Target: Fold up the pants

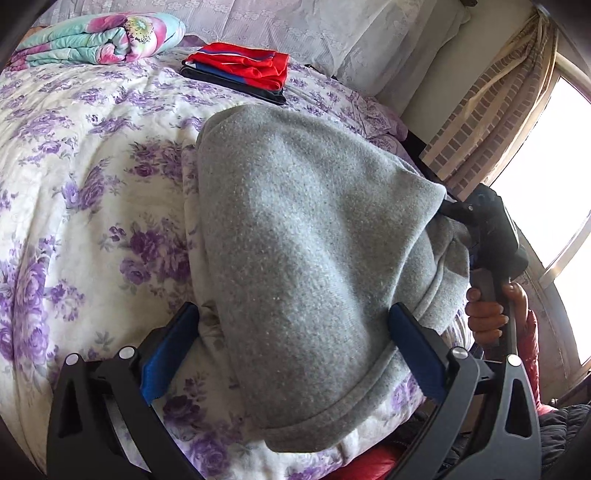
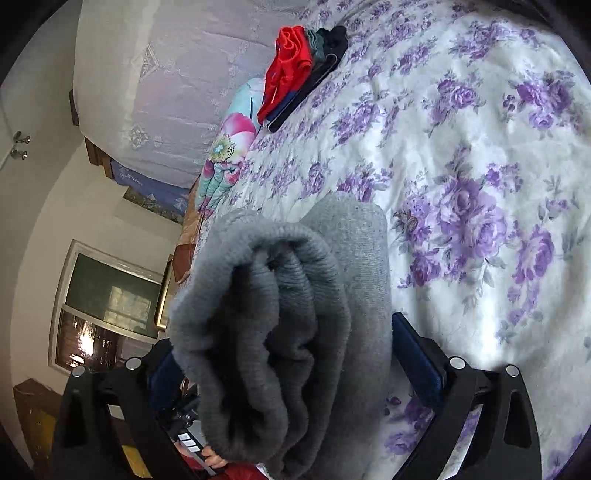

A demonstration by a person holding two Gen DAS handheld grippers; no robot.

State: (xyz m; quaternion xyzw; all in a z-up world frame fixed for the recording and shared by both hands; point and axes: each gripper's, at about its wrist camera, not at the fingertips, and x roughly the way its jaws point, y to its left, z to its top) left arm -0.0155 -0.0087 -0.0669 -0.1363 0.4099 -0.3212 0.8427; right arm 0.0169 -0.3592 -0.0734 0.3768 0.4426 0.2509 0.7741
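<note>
Grey pants (image 1: pixel 314 236) between both grippers

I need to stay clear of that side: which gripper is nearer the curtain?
Right. The right gripper holds the pants just below the curtain. The left gripper grips them further over the bed, with the right one between.

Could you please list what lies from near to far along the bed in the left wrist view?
Grey fleece pants between the left hand-held gripper fingers → folded red, blue and black clothes stack → pale lace-covered headboard.
</note>
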